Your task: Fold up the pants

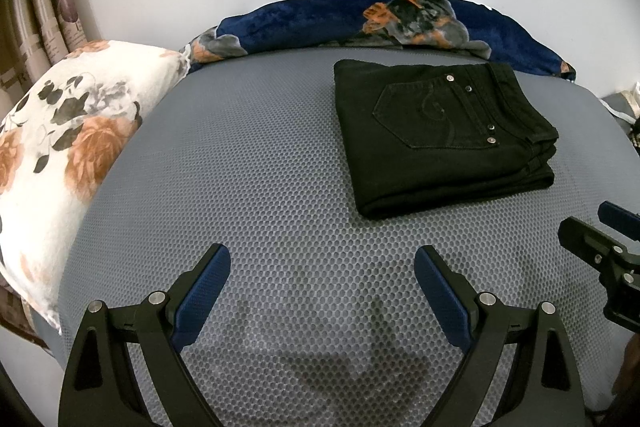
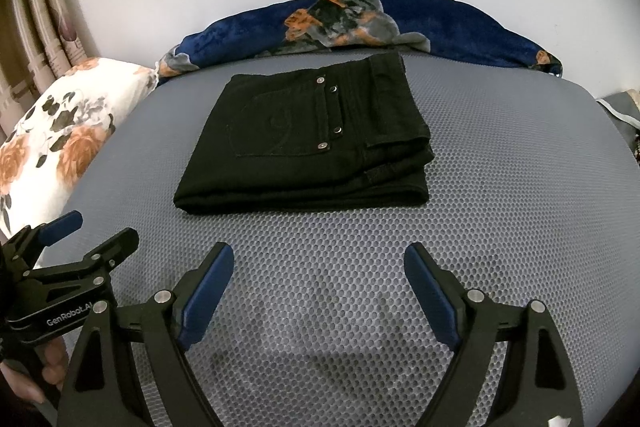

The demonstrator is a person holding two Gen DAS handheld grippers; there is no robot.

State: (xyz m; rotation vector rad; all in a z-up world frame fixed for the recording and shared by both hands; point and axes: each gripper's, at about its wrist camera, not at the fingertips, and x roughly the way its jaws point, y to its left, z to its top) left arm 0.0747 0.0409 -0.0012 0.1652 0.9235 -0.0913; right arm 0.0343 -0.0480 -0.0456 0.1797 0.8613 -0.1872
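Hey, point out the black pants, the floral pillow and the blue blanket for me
black pants (image 2: 304,147): right wrist view, on the back pocket of the folded stack.
floral pillow (image 1: 80,131): left wrist view, on its printed top face.
blue blanket (image 2: 460,23): right wrist view, on the plain blue stretch.

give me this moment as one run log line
pants: folded, pocket up, flat on grey mat | left gripper: open, empty, short of pants | right gripper: open, empty, short of pants | fold looks done

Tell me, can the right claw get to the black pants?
Probably yes. The right claw is open, and only bare grey mesh mattress lies between it and the folded black pants straight ahead.
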